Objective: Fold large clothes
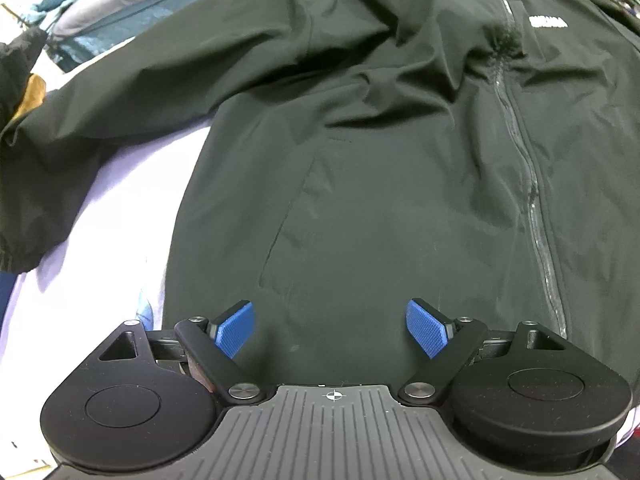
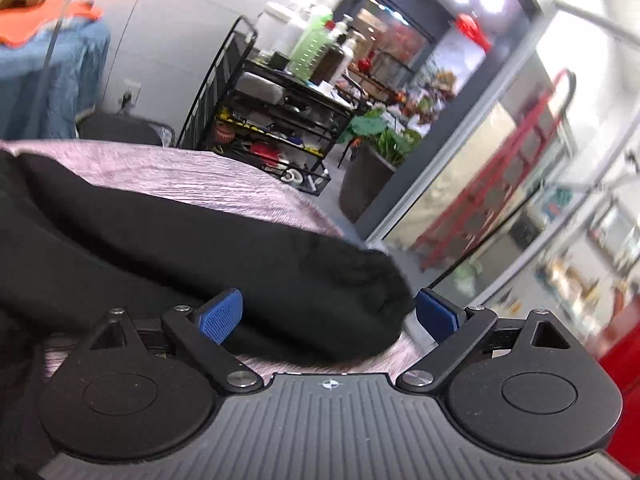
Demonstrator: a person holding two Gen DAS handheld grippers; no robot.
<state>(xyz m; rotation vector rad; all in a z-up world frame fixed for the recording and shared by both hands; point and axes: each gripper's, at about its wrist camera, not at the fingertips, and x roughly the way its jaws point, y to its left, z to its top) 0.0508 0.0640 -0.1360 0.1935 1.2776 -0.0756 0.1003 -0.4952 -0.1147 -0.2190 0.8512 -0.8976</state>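
A large black zip-up jacket (image 1: 380, 168) lies front up on a pale lilac cover (image 1: 100, 216), its zipper (image 1: 524, 168) running up the right side and a white logo (image 1: 547, 22) near the collar. One sleeve (image 1: 80, 128) stretches out to the left. My left gripper (image 1: 330, 322) is open and empty, just above the jacket's lower hem. In the right wrist view the other black sleeve (image 2: 240, 256) lies on the cover (image 2: 192, 176), its cuff end (image 2: 376, 292) between the open blue pads of my right gripper (image 2: 328, 312).
Blue and grey garments (image 1: 120, 4) lie piled beyond the jacket at the upper left. Past the bed's edge stand a black wire rack with bottles (image 2: 280, 112), a potted plant (image 2: 372, 160) and a red hand truck (image 2: 500, 184).
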